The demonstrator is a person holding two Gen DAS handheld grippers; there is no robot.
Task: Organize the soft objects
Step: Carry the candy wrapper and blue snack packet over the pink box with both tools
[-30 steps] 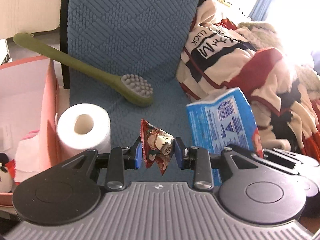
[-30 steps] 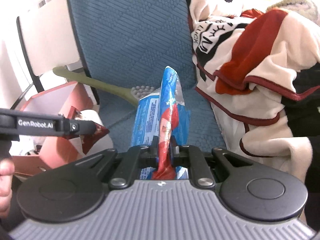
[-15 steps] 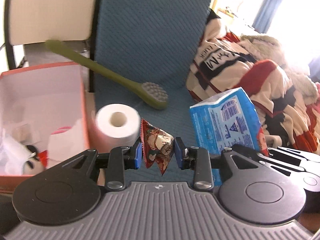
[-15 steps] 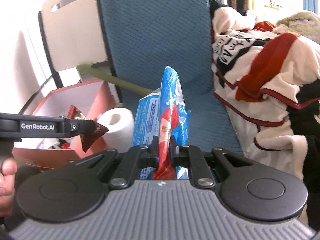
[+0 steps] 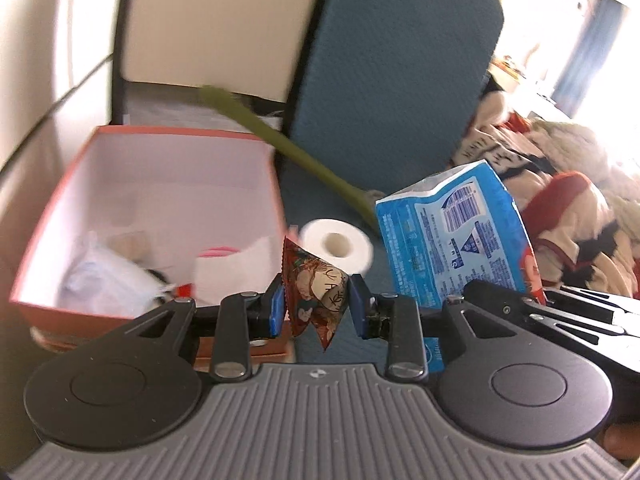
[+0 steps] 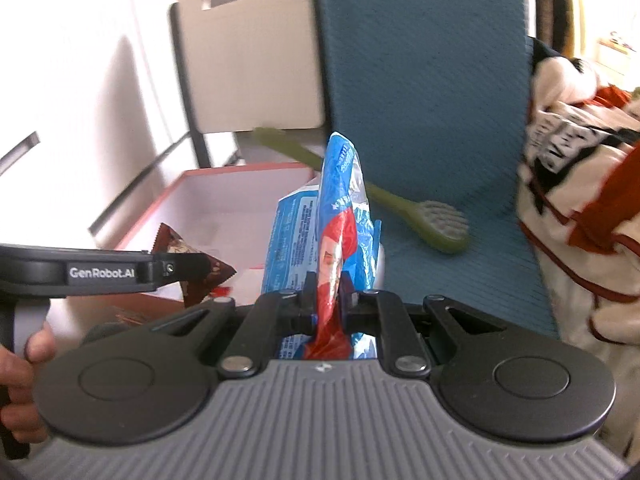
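Between the blue pads of the left gripper (image 5: 316,306) sat a small triangular snack packet (image 5: 314,300), pinched across its puffed middle with its lower corner hanging free below the pads. It looked very light and crinkly, a sealed foil pouch that would probably give under pressure and might slide if held only by its slick faces; a hold on a crimped seam would likely be surer. The right gripper (image 6: 329,296) was pressed together on the edge of a blue wipes-style pack (image 6: 340,216), which stood upright out of the jaws and leaned slightly left. That pack appeared soft and floppy, light for its bulk, so it would probably sag and swing when carried by one edge.

Just left of the left gripper stood the red box (image 5: 48,216), open, with white and pink soft things in it, too blurred to name. Beyond the packet a toilet roll (image 5: 336,244) lay on the blue chair seat (image 6: 460,280), beside a green long-handled brush (image 6: 436,224). A striped blanket (image 6: 580,216) was heaped at the right.

The bottom of the blue pack was hidden behind the right gripper's body, and whether the snack packet hung over the box or just outside its wall could not be told.
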